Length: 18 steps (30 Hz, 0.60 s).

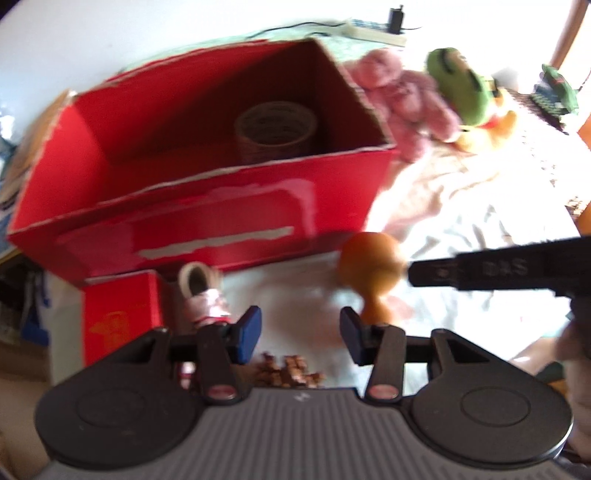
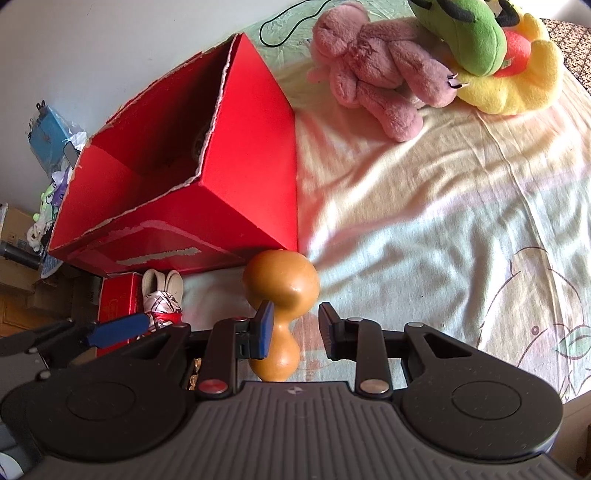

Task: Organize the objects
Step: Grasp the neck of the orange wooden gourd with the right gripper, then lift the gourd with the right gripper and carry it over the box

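An open red cardboard box sits on the bed, with a roll of tape inside it. An orange gourd-shaped wooden object lies on the sheet in front of the box's corner. My right gripper is open, its jaws on either side of the gourd's narrow waist, not closed on it. My left gripper is open and empty over the sheet, just left of the gourd. A small white and pink shoe lies by the box.
A pink plush and a green and yellow plush lie on the bed beyond the box. A smaller red box stands by the shoe. Small brown pieces lie near my left gripper. A power strip lies at the back.
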Motion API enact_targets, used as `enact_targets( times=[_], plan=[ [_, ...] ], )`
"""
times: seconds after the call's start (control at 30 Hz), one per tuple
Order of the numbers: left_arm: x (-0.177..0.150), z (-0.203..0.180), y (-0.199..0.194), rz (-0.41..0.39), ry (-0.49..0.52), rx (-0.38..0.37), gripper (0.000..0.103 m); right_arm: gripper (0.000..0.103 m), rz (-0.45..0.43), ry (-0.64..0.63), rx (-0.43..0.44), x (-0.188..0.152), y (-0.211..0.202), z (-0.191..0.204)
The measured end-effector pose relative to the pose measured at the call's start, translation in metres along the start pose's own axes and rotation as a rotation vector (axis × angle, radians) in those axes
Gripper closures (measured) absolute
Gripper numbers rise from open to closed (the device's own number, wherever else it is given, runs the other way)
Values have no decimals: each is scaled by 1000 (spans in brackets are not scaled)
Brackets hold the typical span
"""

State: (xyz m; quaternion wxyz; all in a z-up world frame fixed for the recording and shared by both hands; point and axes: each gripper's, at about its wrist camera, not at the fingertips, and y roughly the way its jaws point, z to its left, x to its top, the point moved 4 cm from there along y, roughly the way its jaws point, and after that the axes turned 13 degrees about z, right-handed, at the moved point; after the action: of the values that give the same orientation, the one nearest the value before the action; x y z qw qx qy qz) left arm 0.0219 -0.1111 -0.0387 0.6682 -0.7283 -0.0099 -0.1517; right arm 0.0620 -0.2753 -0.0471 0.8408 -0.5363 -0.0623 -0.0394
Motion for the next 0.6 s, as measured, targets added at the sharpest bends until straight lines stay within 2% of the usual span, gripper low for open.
enact_targets(
  times=[0.07, 0.17, 0.4, 0.5, 0.6],
  plan=[
    [1, -7, 2, -5, 24, -56, 55, 73, 7, 7, 9, 2, 3, -3],
    [2, -16, 6, -5, 55, -140, 56, 73, 28, 38, 69, 5, 6, -8],
    [9, -21, 23, 38, 57, -256, 56, 73, 70, 49, 165, 11, 13, -12],
    [14, -25, 33, 67, 46, -265, 56, 73, 85, 41, 172, 13, 19, -11],
    [16, -28, 41, 98, 52, -272, 62, 72, 110, 32, 186, 16, 27, -9]
  ],
)
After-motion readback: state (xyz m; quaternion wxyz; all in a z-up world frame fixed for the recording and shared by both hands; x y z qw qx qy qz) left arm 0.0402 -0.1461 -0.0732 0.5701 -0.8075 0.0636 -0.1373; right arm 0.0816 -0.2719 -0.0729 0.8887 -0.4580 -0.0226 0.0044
